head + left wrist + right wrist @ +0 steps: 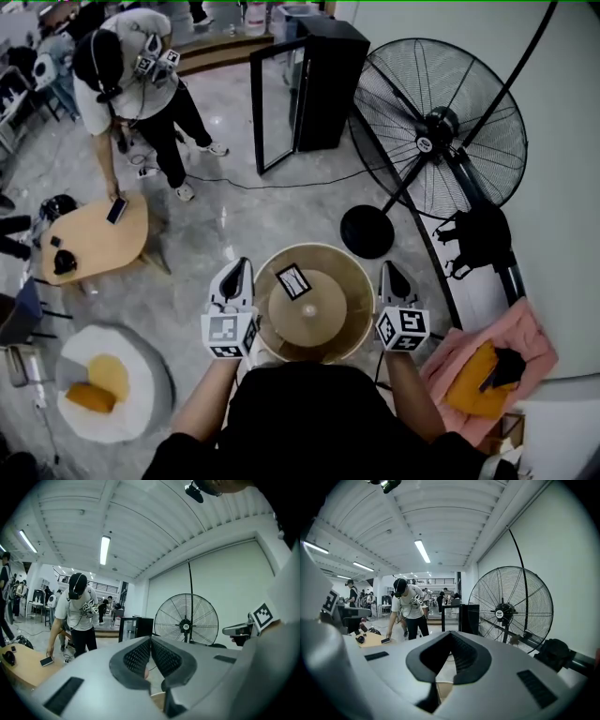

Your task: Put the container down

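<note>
In the head view a round tan container [314, 305] with a white label inside it is held up in front of my chest, above the floor. My left gripper [240, 266] lies along its left wall and my right gripper [388, 270] along its right wall, so the container sits between the two. In the left gripper view the left gripper [150, 640] has its jaws together, with nothing between the pads. The right gripper [450, 635] looks the same in the right gripper view. A sliver of the tan container [157, 700] shows under the jaws.
A large standing fan [441, 131] and a black glass-door cabinet [314, 84] stand ahead. At the left, a person [131, 75] bends over a small wooden table [94, 239]. An egg-shaped white mat [117, 380] lies lower left, pink cloth [487, 361] lower right.
</note>
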